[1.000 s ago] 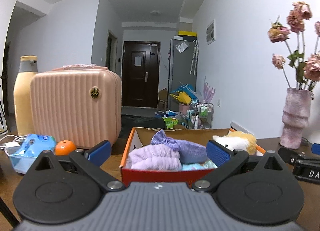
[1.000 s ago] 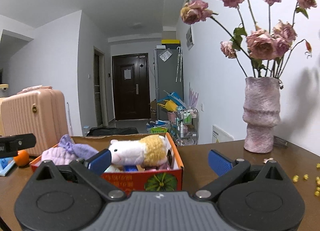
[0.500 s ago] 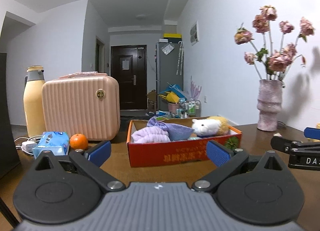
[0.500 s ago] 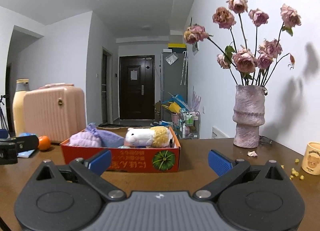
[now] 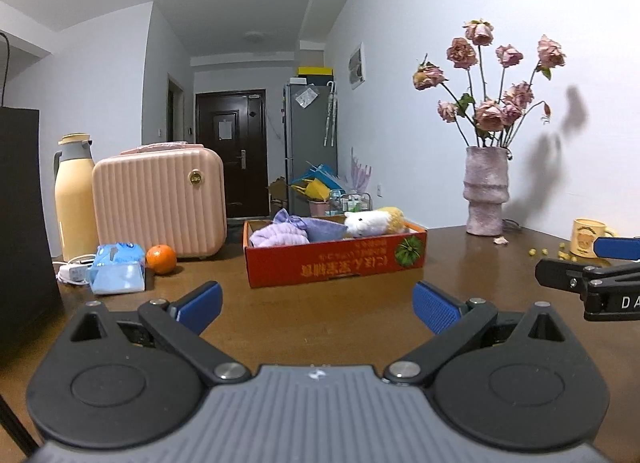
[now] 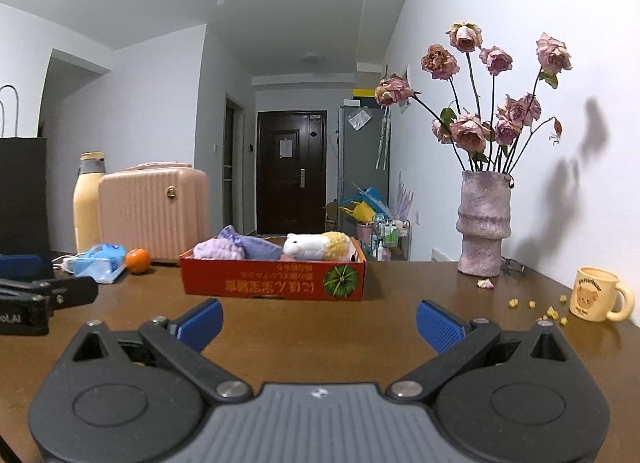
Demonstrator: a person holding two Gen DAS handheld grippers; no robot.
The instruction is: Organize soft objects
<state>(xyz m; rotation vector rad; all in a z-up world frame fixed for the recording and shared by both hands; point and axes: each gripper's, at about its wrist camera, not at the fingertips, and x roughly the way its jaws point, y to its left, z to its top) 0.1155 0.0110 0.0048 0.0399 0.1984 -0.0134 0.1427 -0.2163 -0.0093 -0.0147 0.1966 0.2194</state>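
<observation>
Left wrist view: the left gripper [image 5: 316,305] is spread wide, holding nothing, as is the right gripper [image 6: 318,321]. The red box [image 6: 276,283] wall hides the lower parts of its soft toys [image 6: 316,246].

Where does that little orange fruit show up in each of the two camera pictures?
Left wrist view: the orange sits left of centre on the table, between the blue tissue pack and the pink case.
Right wrist view: the orange sits far left, beside the same tissue pack.
Shared landmark: the red box lies to its right in both.
</observation>
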